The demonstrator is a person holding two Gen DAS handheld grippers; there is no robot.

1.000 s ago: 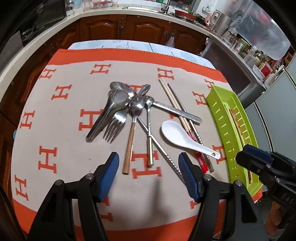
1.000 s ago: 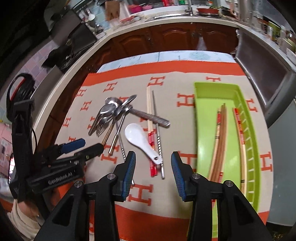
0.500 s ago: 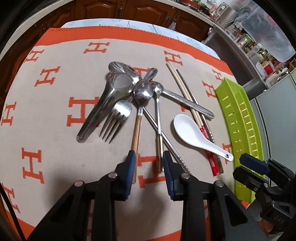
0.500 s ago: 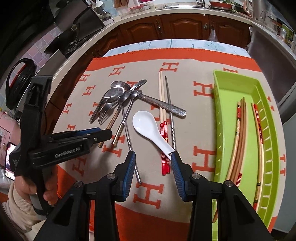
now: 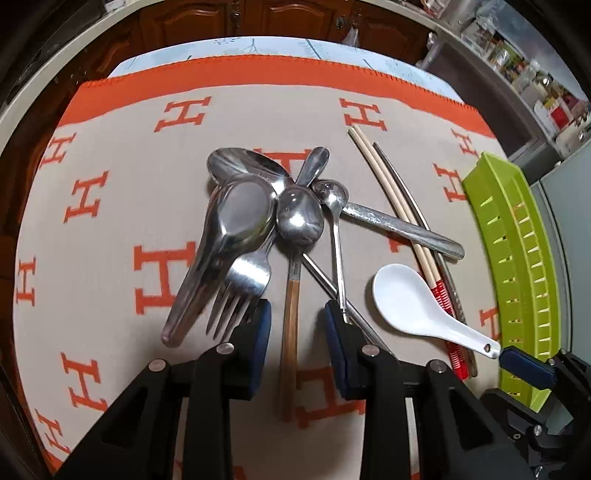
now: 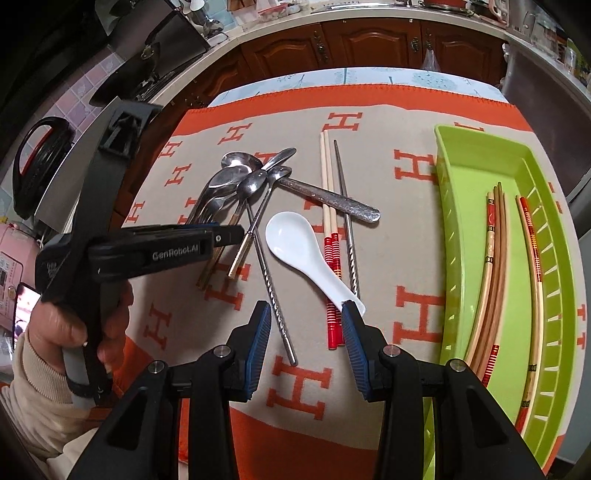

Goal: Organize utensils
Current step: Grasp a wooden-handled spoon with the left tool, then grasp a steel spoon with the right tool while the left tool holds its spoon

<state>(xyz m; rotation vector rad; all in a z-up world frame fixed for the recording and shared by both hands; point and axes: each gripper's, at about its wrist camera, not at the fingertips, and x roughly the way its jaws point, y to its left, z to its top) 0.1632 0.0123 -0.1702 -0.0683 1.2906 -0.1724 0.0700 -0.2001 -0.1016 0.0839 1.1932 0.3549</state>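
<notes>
- Cutlery lies heaped on the orange-and-beige cloth (image 5: 110,229) over the worktop.
- Left hand-held gripper (image 5: 297,325), jaws released, straddles the wooden-handled spoon (image 5: 290,321) without pressing it.
- Right hand-held gripper (image 6: 306,332), released, hovers beside the white ceramic spoon (image 6: 299,247).
- Green tray (image 6: 461,229) holds chopsticks (image 6: 495,266).

A home kitchen; dark wooden cabinet doors (image 6: 373,48) with metal handles run below a pale countertop (image 6: 258,31) that curves round behind the bench; a stove with black pans (image 6: 122,70) stands along the left side; jars and containers (image 5: 517,62) crowd the counter at the right; a steel sink front (image 6: 535,96) sits past the bench's far right corner; the bench itself wears an orange-and-beige cloth (image 5: 110,229) with H motifs, on which lie household cutlery (image 5: 258,221) and a green plastic tray (image 6: 480,177) holding chopsticks.
</notes>
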